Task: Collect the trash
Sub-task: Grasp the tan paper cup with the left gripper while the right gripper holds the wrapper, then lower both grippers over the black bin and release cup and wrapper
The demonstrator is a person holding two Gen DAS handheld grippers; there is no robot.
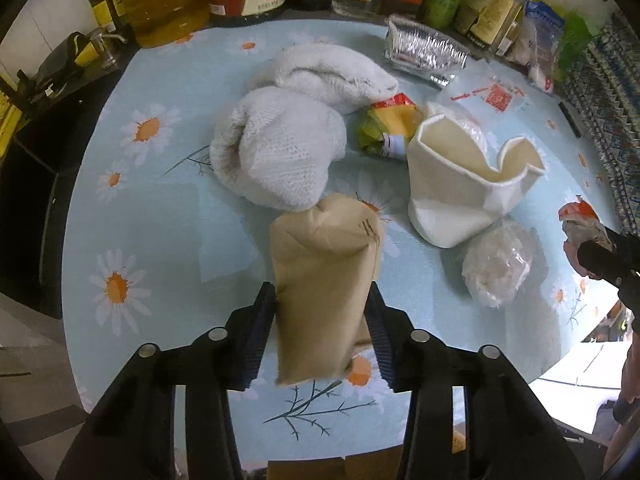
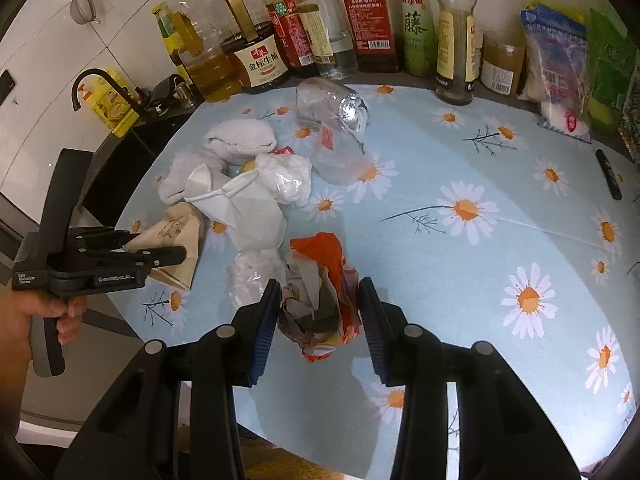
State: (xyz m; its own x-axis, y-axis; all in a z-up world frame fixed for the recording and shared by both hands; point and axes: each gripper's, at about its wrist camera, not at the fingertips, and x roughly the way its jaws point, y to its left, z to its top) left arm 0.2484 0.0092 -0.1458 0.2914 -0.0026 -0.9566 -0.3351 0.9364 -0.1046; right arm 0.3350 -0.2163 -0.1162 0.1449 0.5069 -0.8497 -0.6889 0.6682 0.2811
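Daisy tablecloth (image 2: 460, 152): left tongs (image 1: 322, 328) clamp brown paper bag (image 1: 324, 280), right tongs (image 2: 318, 312) clamp crumpled wrapper (image 2: 320, 292)

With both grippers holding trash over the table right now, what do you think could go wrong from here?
1. The left gripper pinches only the lower part of the brown paper bag; soft paper could slip out.
2. The right gripper squeezes a crumpled orange wrapper wad that looks loose, so pieces might drop.
3. The white paper bag and white cloths sit close by, so a swing might knock or drag them.
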